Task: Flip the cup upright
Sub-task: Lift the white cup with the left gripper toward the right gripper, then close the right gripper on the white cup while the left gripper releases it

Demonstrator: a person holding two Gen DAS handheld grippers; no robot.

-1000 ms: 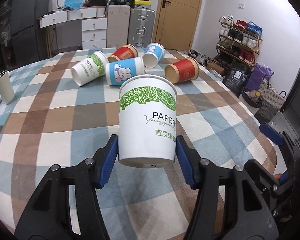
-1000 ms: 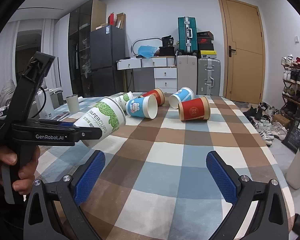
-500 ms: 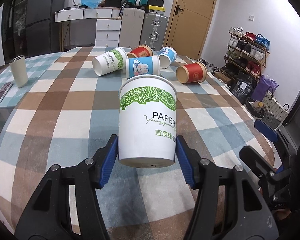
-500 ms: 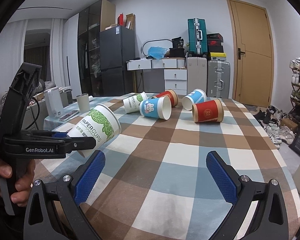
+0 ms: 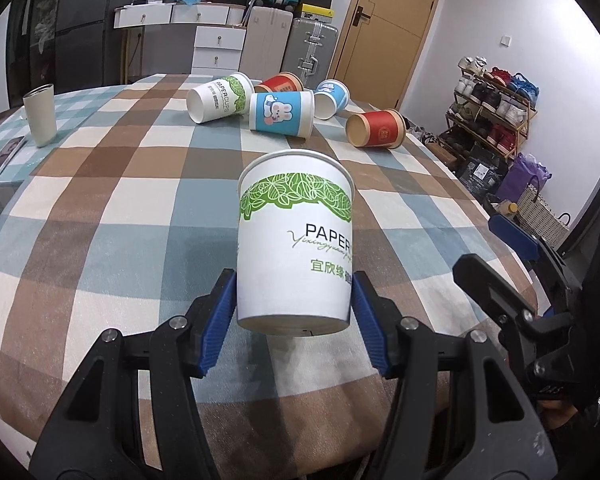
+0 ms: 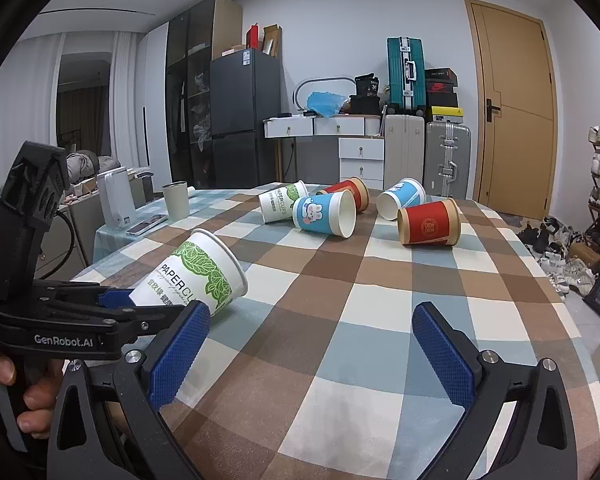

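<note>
Gripping white paper cup (image 5: 295,236) w/ green leaf band, L gripper (image 5: 294,312) clamping blue pads (image 5: 219,320) on both sides of its lower wall, near the base. Tilting in right wrist view: cup (image 6: 192,276) leaning rim-forward, mouth pointing away from gripper, lower rim edge close to or touching checked tablecloth (image 6: 380,300); contact not clear.

R gripper (image 6: 310,356) hovering above tablecloth just right of held cup, pads (image 6: 440,356) spread wide apart, holding nothing.

Lying on their sides well beyond held cup, in a cluster: second white/green cup (image 5: 218,98), blue rabbit cup (image 5: 282,114), red cup (image 5: 280,84) behind it, another blue cup (image 5: 332,98), lone red/brown cup (image 5: 376,129) off to right of cluster. Standing upright far left of held cup: grey tumbler (image 5: 40,114), phone (image 5: 4,156) just beside it.
</note>
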